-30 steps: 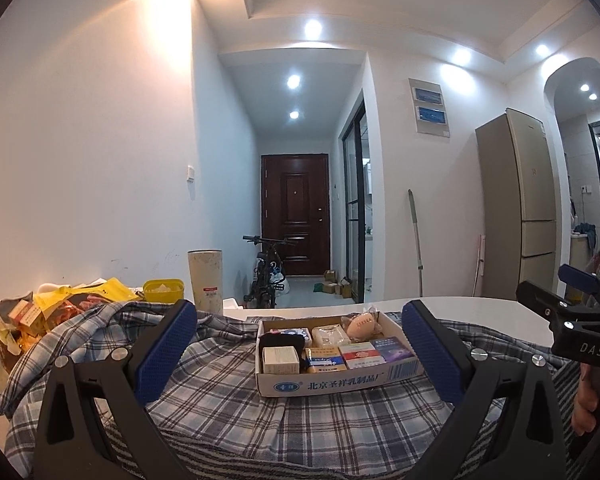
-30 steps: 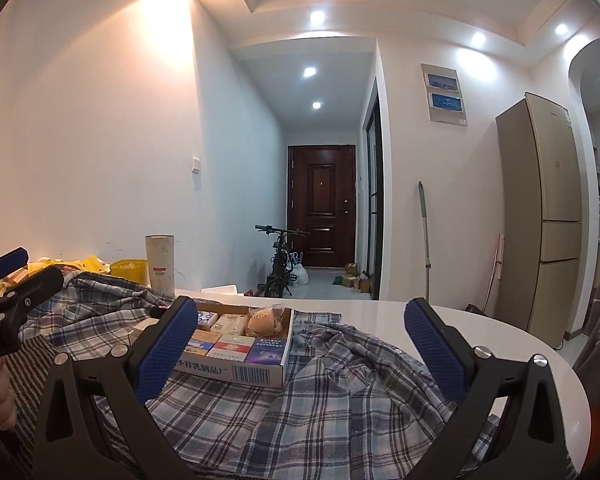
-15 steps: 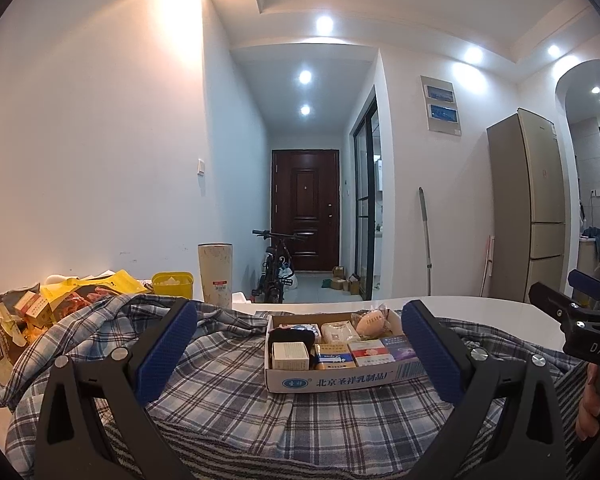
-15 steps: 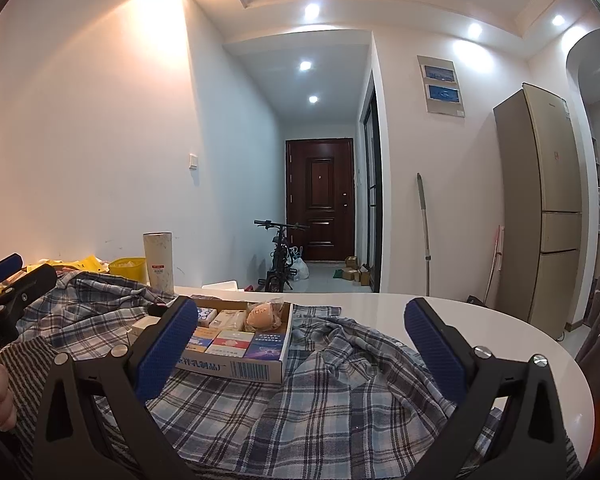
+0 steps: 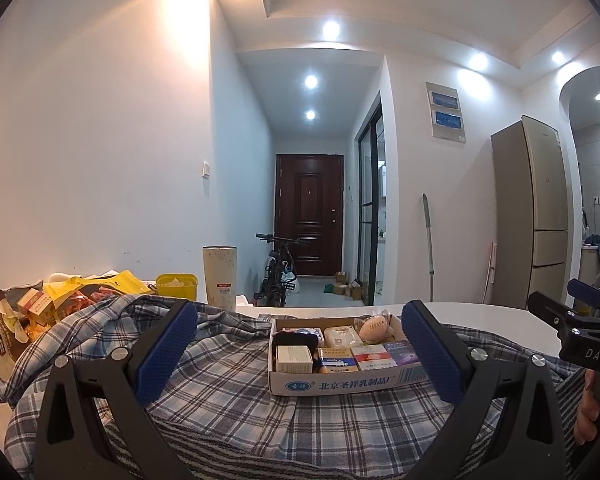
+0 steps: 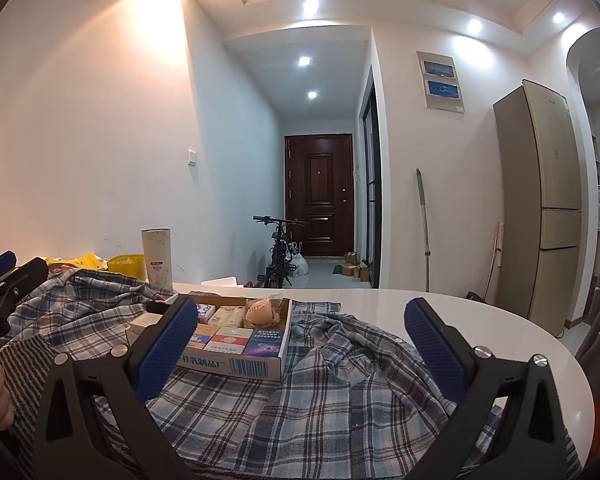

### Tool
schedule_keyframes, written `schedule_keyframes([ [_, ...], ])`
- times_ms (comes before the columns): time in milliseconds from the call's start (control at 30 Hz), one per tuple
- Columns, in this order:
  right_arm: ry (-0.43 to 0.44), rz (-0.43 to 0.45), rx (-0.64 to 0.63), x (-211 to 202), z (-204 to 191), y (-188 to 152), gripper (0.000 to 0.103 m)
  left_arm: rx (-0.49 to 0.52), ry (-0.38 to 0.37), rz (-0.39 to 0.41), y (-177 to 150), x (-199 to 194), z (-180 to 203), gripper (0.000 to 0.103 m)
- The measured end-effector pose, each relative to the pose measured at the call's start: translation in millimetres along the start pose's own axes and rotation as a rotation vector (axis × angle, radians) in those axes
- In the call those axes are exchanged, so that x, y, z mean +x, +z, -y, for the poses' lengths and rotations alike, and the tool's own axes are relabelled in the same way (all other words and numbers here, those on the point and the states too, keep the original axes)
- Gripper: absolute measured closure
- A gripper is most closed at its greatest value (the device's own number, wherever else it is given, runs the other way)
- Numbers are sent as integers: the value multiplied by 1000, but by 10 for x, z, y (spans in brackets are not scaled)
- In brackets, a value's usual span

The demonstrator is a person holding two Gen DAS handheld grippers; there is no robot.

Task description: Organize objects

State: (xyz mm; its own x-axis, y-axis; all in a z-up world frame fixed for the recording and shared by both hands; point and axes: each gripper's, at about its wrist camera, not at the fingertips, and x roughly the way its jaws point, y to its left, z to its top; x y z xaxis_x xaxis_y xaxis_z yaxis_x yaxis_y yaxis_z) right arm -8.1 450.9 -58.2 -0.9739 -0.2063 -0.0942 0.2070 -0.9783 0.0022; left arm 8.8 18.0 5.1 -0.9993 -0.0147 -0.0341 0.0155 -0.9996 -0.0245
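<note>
A: Where's the cardboard box (image 5: 342, 376)?

B: In the left wrist view it sits just right of centre, low in the frame, resting on the plaid shirt (image 5: 228, 396) that covers the white surface (image 6: 500, 332). In the right wrist view the same box (image 6: 236, 364) lies lower left of centre.

A: What's inside it?

B: Small packets lie flat in rows: a white carton (image 5: 294, 360) at the front left corner, a red-and-white packet (image 5: 374, 358), and a purple one (image 5: 402, 350) toward the right. A round peach-coloured item (image 5: 374, 328) lies at the back.

A: And the left tool (image 5: 300, 354)?

B: Its blue-padded fingers (image 5: 168, 348) are spread wide with nothing between them; the box shows between them, farther back.

A: The right tool (image 6: 300, 344)?

B: Also spread wide and gripping nothing. Its left finger (image 6: 166, 346) overlaps the near left part of the box in the frame; I cannot tell whether they touch.

A: Anything else on the surface?

B: In the left wrist view, a tall pale cup (image 5: 220, 276) stands left of centre, with a yellow tub (image 5: 177, 284) just beside it and snack bags (image 5: 32, 312) piled at the far left edge.
</note>
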Motion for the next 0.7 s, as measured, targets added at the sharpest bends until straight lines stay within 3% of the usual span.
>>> schedule_keyframes([
  [700,-1,-4,1,8,11,-13,0,-2,2,-5,-2,2,-3,0],
])
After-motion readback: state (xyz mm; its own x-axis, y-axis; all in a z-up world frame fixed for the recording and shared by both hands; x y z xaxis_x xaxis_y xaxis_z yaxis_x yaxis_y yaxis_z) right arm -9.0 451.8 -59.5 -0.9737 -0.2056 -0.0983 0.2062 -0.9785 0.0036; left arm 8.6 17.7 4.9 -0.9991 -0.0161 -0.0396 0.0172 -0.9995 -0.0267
